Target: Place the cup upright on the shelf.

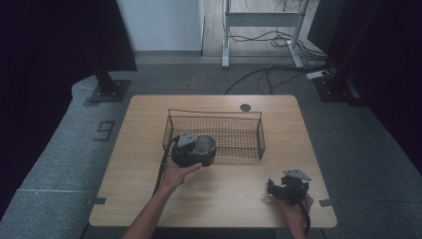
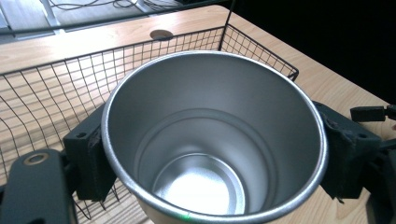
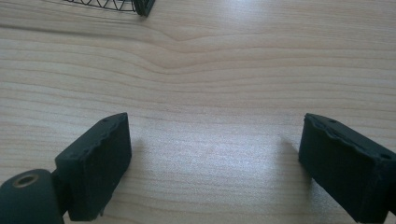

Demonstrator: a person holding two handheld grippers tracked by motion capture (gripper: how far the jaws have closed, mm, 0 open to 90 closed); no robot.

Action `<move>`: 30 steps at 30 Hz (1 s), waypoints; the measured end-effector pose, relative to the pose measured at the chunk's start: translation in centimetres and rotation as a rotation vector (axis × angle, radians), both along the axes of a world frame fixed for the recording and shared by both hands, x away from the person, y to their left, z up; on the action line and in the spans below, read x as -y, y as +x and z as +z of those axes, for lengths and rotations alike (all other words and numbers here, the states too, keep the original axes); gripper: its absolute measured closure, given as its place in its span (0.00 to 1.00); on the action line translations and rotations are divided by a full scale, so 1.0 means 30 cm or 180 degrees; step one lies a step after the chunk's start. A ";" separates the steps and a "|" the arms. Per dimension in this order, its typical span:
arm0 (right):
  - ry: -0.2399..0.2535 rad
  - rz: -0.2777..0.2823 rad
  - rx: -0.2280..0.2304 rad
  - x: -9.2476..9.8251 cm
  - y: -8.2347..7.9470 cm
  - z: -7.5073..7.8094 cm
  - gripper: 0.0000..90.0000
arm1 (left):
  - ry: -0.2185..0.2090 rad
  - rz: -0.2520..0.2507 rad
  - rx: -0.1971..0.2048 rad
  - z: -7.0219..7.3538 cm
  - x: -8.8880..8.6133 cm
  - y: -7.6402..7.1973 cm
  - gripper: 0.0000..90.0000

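Left tool (image 1: 195, 149) clamps steel cup (image 2: 212, 140); right tool (image 3: 215, 163) apart over wooden table (image 1: 224, 194).

A wooden table (image 1: 149, 184) stands on grey carpet (image 1: 64, 164), cables (image 1: 268, 74) trailing near a white wall (image 1: 159, 25).

The metal cup's (image 2: 212, 140) lower wall is cut off at the left gripper view's bottom edge, its base underside hidden.

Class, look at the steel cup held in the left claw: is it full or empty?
Empty. The left gripper view looks straight down into the steel cup and shows its bare shiny bottom, with the left claw clamped on either side.
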State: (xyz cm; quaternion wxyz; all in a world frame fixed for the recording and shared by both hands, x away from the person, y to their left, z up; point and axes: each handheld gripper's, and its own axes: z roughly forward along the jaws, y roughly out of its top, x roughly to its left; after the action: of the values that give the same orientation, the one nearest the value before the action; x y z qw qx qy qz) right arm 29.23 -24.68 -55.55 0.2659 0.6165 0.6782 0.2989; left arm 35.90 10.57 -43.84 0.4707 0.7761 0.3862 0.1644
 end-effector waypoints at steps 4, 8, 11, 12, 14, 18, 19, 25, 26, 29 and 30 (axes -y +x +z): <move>0.0002 0.0002 0.0000 0.000 0.000 0.000 0.11 | -0.0010 0.0014 -0.0005 0.010 -0.007 0.014 0.17; -0.0003 0.0005 0.0004 0.000 0.000 0.000 0.11 | -0.0011 0.0048 0.0001 0.016 -0.014 0.027 0.17; -0.0003 0.0005 0.0004 0.000 0.000 0.000 0.11 | -0.0013 0.0062 0.0000 0.021 -0.017 0.033 0.17; -0.0003 0.0006 0.0004 0.000 0.000 0.000 0.11 | -0.0017 0.0065 0.0000 0.022 -0.017 0.037 0.17; -0.0006 0.0009 0.0006 0.001 0.000 0.000 0.11 | -0.0040 0.0060 -0.0018 0.029 -0.015 0.046 0.17; 0.0001 0.0004 0.0001 0.000 0.000 0.000 0.11 | -0.0050 0.0071 0.0001 0.034 -0.012 0.060 0.17; -0.0005 0.0008 0.0006 0.001 0.000 0.000 0.11 | -0.0040 0.0079 0.0009 0.033 -0.011 0.063 0.17; 0.0001 0.0007 0.0002 0.000 0.000 0.000 0.11 | -0.0001 0.0087 0.0009 0.040 -0.010 0.083 0.17; 0.0001 0.0007 0.0002 0.000 0.000 0.000 0.11 | -0.0001 0.0087 0.0009 0.040 -0.010 0.083 0.17; -0.0004 0.0010 0.0007 0.000 0.000 0.000 0.11 | -0.0044 0.0057 0.0000 0.054 -0.005 0.099 0.17; -0.0004 0.0012 0.0008 0.000 0.000 0.000 0.11 | -0.0050 0.0049 -0.0009 0.060 -0.005 0.104 0.17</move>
State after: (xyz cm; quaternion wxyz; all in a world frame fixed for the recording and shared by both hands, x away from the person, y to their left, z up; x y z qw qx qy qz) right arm 29.23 -24.69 -55.56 0.2665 0.6147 0.6791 0.2998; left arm 39.02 10.71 -42.05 0.4750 0.7696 0.3941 0.1639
